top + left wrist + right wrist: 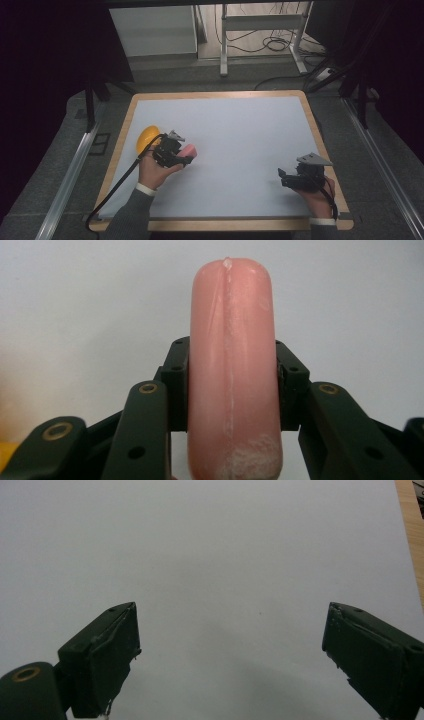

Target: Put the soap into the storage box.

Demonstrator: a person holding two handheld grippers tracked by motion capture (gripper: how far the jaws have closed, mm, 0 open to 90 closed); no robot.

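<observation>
Two hands at the bottom edge, one tongs each. Left tongs (186,156) are clamped on one pink sausage (232,365), lower left on the bench (240,130), one yellow thing (147,138) just behind. Right tongs (231,662), lower right, gape wide, holding nothing.

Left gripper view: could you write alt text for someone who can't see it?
A pink sausage stands upright, clamped at its sides between the two black pads of the left claw. Behind it lies a plain white table surface.
</observation>
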